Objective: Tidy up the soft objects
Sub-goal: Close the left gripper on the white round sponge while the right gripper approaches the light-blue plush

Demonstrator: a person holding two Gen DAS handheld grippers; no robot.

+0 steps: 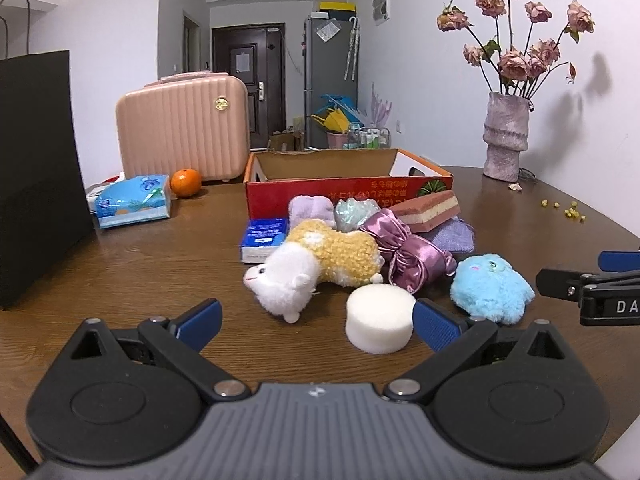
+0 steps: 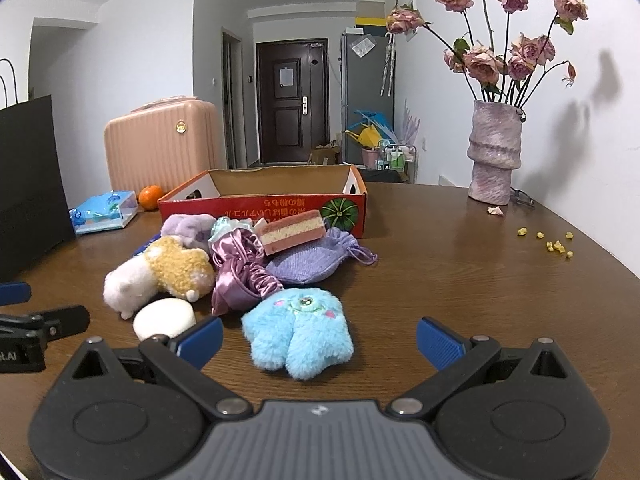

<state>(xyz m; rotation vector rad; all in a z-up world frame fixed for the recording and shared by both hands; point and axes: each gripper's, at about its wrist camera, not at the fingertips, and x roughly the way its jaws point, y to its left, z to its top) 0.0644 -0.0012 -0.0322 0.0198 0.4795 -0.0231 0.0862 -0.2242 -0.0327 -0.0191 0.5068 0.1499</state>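
Note:
A heap of soft things lies on the brown table in front of a red cardboard box (image 1: 344,190) (image 2: 280,204). It holds a white-and-yellow plush alpaca (image 1: 316,264) (image 2: 160,272), a white round sponge (image 1: 380,318) (image 2: 164,318), a blue fluffy plush (image 1: 490,288) (image 2: 300,330), a shiny purple satin pouch (image 1: 408,256) (image 2: 240,272), a pink layered sponge (image 1: 428,210) (image 2: 294,230) and a lilac drawstring bag (image 2: 316,260). My left gripper (image 1: 316,326) is open, its fingers wide apart just short of the alpaca and white sponge. My right gripper (image 2: 318,344) is open around the near side of the blue plush.
A black paper bag (image 1: 36,176) stands at the left. A pink suitcase (image 1: 184,136), an orange (image 1: 186,183) and a blue tissue pack (image 1: 134,200) sit behind it. A vase of dried roses (image 2: 496,152) stands at the right, with yellow crumbs (image 2: 556,242) nearby. The box is open-topped.

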